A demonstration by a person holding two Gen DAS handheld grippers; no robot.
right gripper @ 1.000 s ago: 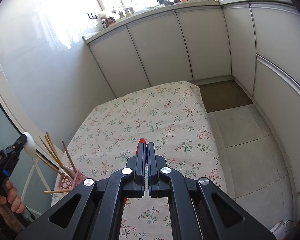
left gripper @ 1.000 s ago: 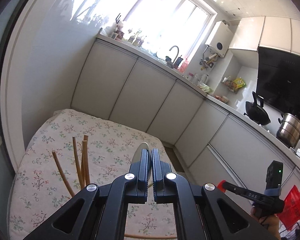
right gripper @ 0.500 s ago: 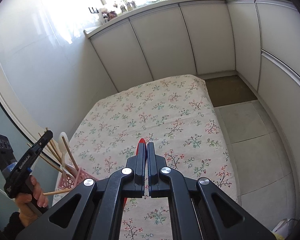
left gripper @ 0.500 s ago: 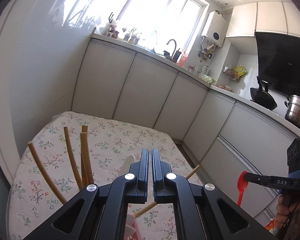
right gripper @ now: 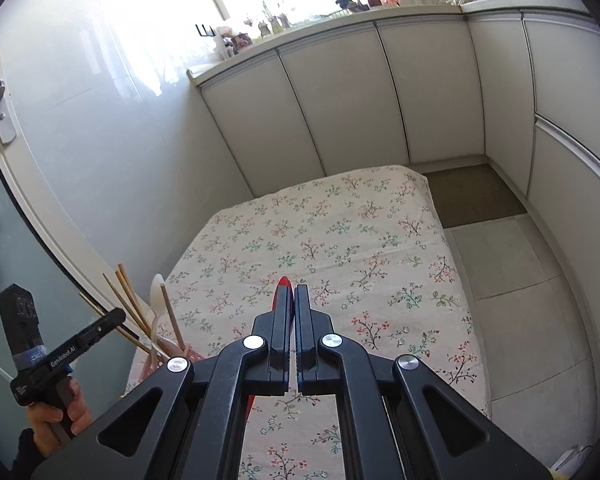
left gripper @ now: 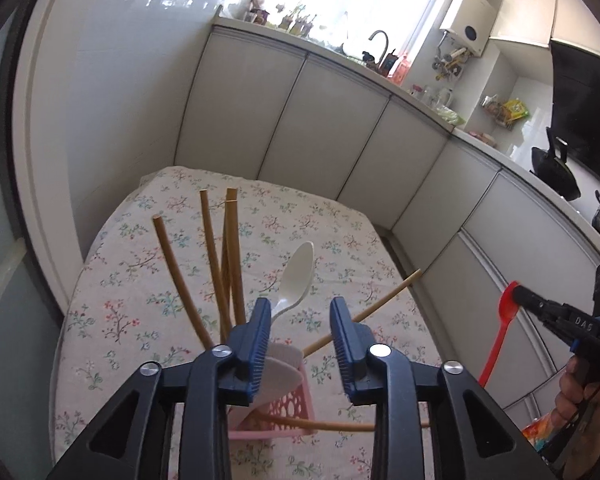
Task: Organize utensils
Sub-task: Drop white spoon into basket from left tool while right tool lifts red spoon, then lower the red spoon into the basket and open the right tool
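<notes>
A pink perforated basket (left gripper: 288, 408) stands on the floral tablecloth (left gripper: 140, 280) and holds several wooden chopsticks (left gripper: 232, 256) and a white spoon (left gripper: 296, 276). My left gripper (left gripper: 300, 312) is open just above the basket, its jaws either side of the spoon's handle without touching it. My right gripper (right gripper: 292, 296) is shut on a red spoon (right gripper: 283, 286); it also shows in the left wrist view (left gripper: 500, 328), held off the table's right side. In the right wrist view the basket (right gripper: 168, 356) sits at the table's near left corner.
White kitchen cabinets (right gripper: 340, 112) run along the far and right sides of the table. A glass door (right gripper: 4, 240) stands at the left. Tiled floor (right gripper: 512, 300) lies to the right of the table.
My left gripper has opened and let go of the white spoon, which now stands in the basket. The right gripper keeps the red spoon and has barely moved.
</notes>
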